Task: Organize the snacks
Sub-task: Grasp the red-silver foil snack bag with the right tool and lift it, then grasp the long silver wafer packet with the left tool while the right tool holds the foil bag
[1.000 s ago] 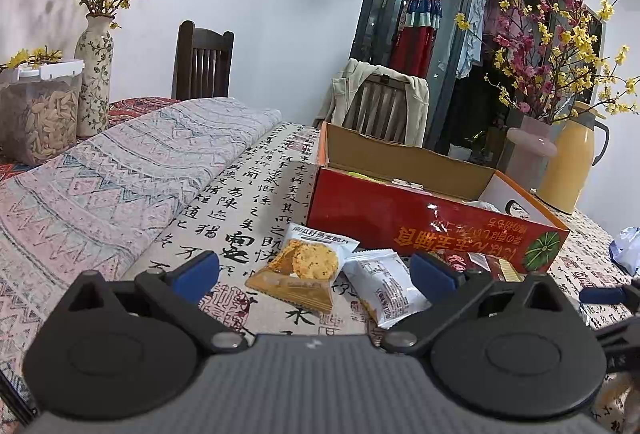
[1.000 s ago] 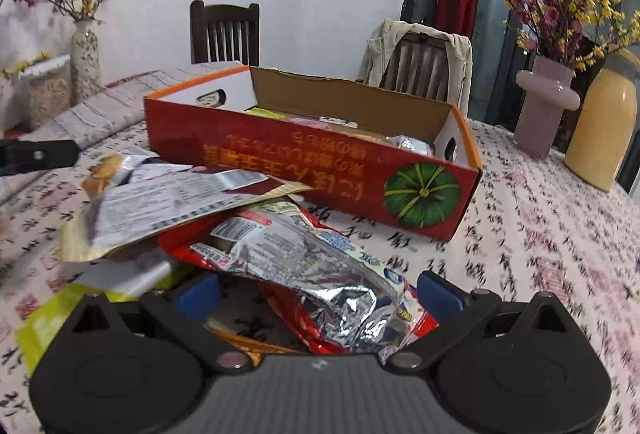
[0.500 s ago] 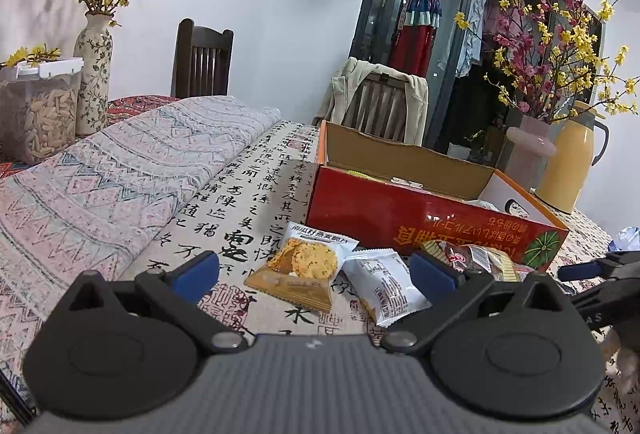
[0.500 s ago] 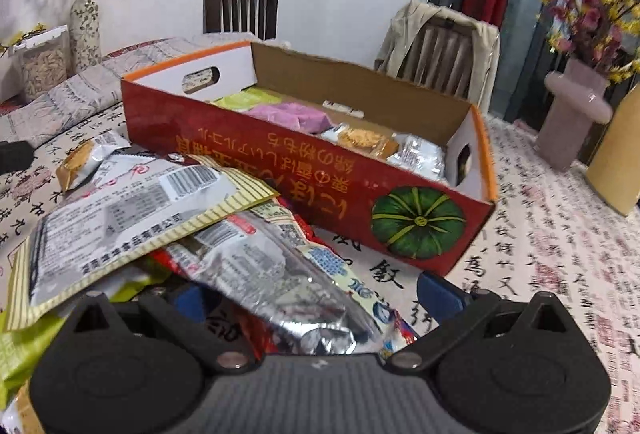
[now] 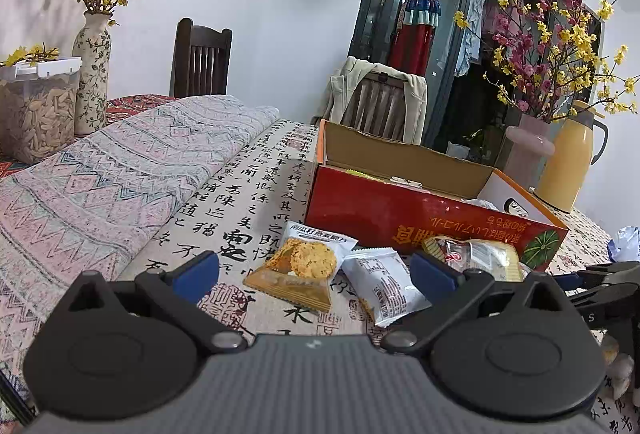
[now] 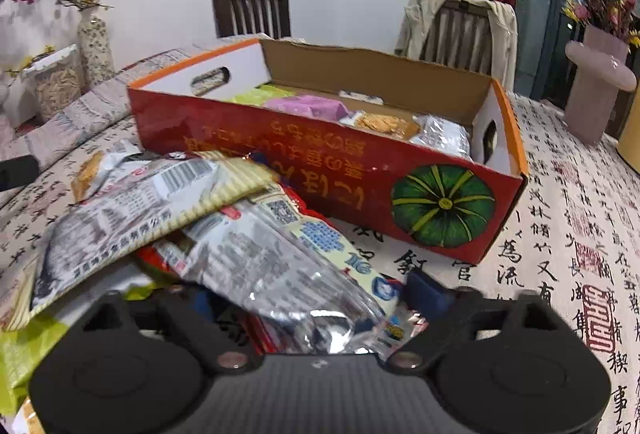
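Right gripper (image 6: 316, 294) jaws, just closing, straddle a crinkled silver foil snack bag (image 6: 276, 266) — left pad hidden, grip unclear; left gripper (image 5: 316, 274) gapes empty.

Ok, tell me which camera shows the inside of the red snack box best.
The right wrist view. It looks down past the near wall of the red box, so the packets inside show: a pink one and a biscuit one. The left wrist view sits lower: of the box it shows mostly the red front wall, and little of the contents.
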Motion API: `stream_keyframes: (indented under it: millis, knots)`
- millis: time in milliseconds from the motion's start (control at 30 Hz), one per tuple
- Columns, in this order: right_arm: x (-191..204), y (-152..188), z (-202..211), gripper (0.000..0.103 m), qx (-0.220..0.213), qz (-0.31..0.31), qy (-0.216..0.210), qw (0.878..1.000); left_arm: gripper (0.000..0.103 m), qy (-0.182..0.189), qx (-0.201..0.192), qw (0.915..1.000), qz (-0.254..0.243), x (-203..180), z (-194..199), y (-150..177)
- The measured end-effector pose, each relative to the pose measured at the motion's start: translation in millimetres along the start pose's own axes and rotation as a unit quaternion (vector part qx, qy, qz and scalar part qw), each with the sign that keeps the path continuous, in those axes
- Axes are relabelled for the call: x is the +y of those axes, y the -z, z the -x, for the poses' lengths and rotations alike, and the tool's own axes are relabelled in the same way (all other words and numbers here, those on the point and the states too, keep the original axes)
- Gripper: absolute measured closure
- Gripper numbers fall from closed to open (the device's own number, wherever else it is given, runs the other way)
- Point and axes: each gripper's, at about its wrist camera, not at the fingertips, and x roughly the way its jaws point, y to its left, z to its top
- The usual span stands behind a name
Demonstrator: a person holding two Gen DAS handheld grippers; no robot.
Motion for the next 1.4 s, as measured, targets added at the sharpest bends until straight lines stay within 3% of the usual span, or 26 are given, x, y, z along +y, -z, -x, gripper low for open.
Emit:
stream_keyframes:
  millis: [300,667,967,1400]
  knots:
    - [10,19,33,0.045,-0.037,0.027,0.041,0.998,0.000,-0.001,0.001,1.0000,0.000,-1,-1,1]
    - [2,39,76,0.049,-0.091,-0.004,0.119,0.989,0.000,-0.004,0.004,1.0000,0.001,-2,-2,2]
    - [-17,54,78,0.049,-0.092,-0.052,0.157,0.982,0.000,-0.010,0.008,0.9999,0.004,-1,-2,0]
    - [-22,64,76,0.049,-0.096,-0.087,0.149,0.980,0.000,-0.039,0.039,0.9984,-0.013,-8,-11,-6]
